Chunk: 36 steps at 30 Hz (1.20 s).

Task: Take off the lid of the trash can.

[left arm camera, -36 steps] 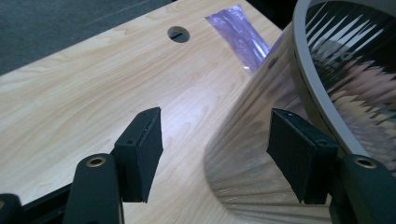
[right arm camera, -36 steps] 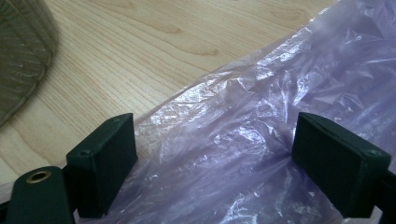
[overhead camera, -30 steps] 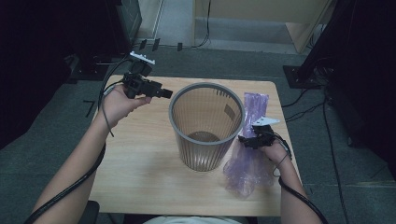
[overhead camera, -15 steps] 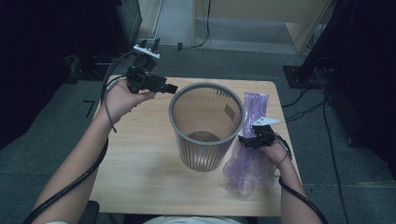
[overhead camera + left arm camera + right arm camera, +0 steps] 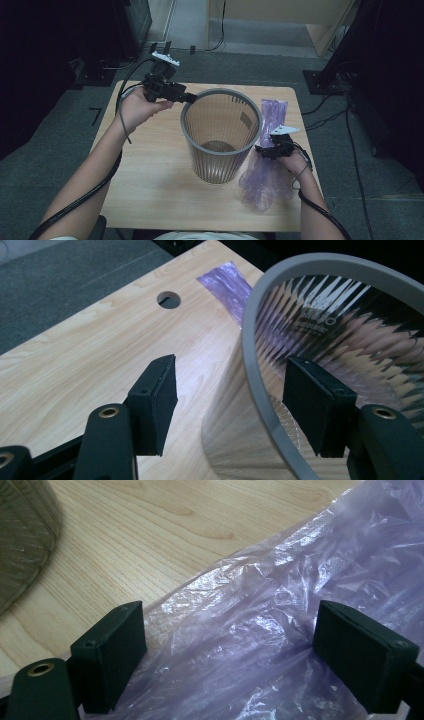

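left gripper (image 5: 230, 405): jaws apart, w/ the bin's grey rim (image 5: 260, 390) running up between them. one pad (image 5: 157, 400) sits outside the wall, the other pad (image 5: 317, 410) inside the bin. we can't tell if either pad touches the rim; nothing is clamped. in the high view the left gripper (image 5: 192, 98) is at the bin's far-left edge, held by the left hand (image 5: 137, 105), cable looping back along the forearm.

right gripper (image 5: 230, 655): jaws wide apart too, both pads low over the purple plastic bag (image 5: 280, 620). crinkled film lies between & under them, not pinched. in the high view the right gripper (image 5: 260, 149) is just right of the bin, on top of the bag (image 5: 265, 180), w/ the right hand (image 5: 295, 162) behind it.

the bin (image 5: 220, 135) stands upright around mid-table, see-through ribbed wall, grey ring on top, nothing inside that we can make out. a dark label shows on its far inner wall.

the bag lies flat on the table's right side, right beside the bin. its far end (image 5: 274, 112) is a neat folded strip reaching toward the far edge; the near end is looser & bunched, close to the table's near edge. in the left gripper view the bag's far strip (image 5: 225, 285) shows past the bin, near a round hole (image 5: 169, 299) in the tabletop.

table (image 5: 150, 190): light wood, bare on the left half. around it grey floor, dark equipment & cables at the far side.
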Available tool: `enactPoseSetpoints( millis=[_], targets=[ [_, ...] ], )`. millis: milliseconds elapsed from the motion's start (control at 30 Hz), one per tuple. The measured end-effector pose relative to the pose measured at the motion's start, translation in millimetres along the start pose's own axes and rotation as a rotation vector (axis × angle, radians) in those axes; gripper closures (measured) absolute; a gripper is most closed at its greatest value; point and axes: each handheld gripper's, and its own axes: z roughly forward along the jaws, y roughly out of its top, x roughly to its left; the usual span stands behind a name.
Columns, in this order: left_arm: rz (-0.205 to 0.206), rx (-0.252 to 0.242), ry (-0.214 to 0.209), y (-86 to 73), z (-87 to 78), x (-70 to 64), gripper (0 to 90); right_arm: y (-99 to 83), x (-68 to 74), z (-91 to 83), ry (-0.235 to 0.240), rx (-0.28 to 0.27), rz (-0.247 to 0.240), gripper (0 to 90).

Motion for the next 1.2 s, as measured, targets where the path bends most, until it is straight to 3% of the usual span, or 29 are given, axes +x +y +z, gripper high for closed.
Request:
enactPoseSetpoints(
  millis=[467,567,667,867,1200],
  targets=[
    [0.008,0.038,0.0,-2.9,18.5,-6.5,43.1,0.1,0.3,0.2,-0.001,0.0,0.002,13.6],
    [0.009,0.027,0.005,-3.6,19.0,-8.0,52.4,0.1,0.3,0.2,-0.001,0.0,0.002,13.6],
    [-0.003,0.003,0.002,-3.0,18.7,-8.4,54.3,0.1,0.3,0.3,-0.002,-0.001,0.002,13.6],
    [0.009,0.056,0.035,-1.1,21.6,-8.3,52.0,0.1,0.3,0.2,-0.002,-0.001,0.002,13.6],
    [0.004,0.065,0.023,2.5,22.6,-11.9,67.9,0.1,0.3,0.2,-0.001,0.0,0.002,13.6]
  ],
)
